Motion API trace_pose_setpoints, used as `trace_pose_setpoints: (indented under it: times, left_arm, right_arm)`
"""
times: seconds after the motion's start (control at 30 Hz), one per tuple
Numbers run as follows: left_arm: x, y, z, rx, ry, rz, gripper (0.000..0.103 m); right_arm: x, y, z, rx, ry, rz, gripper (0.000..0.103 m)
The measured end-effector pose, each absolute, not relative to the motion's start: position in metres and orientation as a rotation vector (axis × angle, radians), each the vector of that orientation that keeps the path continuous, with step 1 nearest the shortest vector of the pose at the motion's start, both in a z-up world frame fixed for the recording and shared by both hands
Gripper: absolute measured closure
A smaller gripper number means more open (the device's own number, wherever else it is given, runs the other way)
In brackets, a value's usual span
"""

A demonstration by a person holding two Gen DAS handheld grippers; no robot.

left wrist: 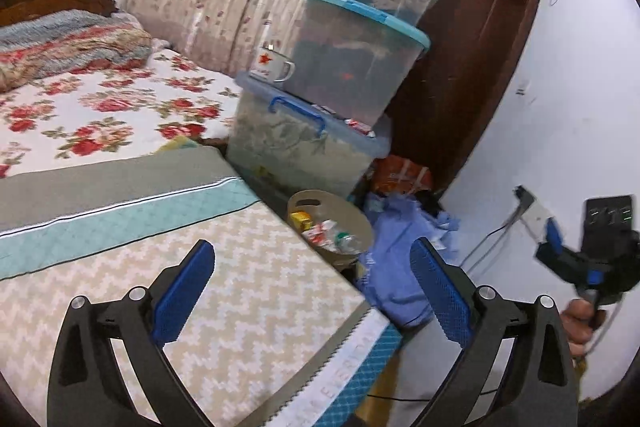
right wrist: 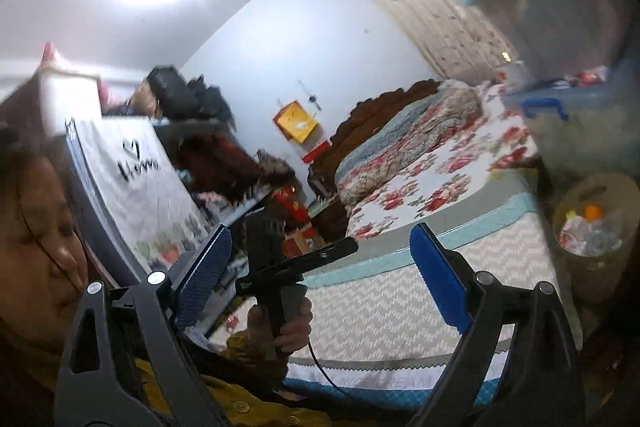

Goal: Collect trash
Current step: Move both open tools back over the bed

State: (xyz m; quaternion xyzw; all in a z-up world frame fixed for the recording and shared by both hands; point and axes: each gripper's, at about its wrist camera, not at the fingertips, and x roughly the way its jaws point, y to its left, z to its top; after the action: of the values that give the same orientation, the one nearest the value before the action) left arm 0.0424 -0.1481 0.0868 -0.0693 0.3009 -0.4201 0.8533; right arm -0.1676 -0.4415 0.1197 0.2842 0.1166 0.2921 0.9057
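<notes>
A tan round trash bin [left wrist: 352,223] stands on the floor between the mattress corner and the stacked boxes. It holds wrappers, a yellow carton and a clear bottle [left wrist: 320,229]. It also shows at the right edge of the right wrist view [right wrist: 592,267]. My left gripper [left wrist: 312,291] is open and empty, held above the mattress corner, short of the bin. My right gripper [right wrist: 320,271] is open and empty, raised and turned toward the bed and the person. The right gripper's body shows in the left wrist view [left wrist: 592,255], off to the right by the wall.
A mattress [left wrist: 200,287] with a zigzag cover fills the foreground. Three stacked plastic storage boxes [left wrist: 352,67] stand behind the bin, with an enamel mug [left wrist: 272,65] on the lowest. Blue cloth [left wrist: 400,247] lies on the floor beside the bin. A dark door [left wrist: 472,59] is behind.
</notes>
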Motion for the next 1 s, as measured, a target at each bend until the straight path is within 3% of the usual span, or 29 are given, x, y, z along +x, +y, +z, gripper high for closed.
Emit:
trace_pose_setpoints:
  times: [0.47, 1.0]
  left_arm:
    - [0.007, -0.172, 0.054, 0.154, 0.641, -0.577, 0.009]
    - [-0.005, -0.182, 0.047, 0.257, 0.621, -0.459, 0.009]
  right_arm:
    - [-0.163, -0.384, 0.045, 0.495, 0.418, -0.065, 0.004]
    - [-0.131, -0.387, -0.002, 0.620, 0.559, -0.115, 0.004]
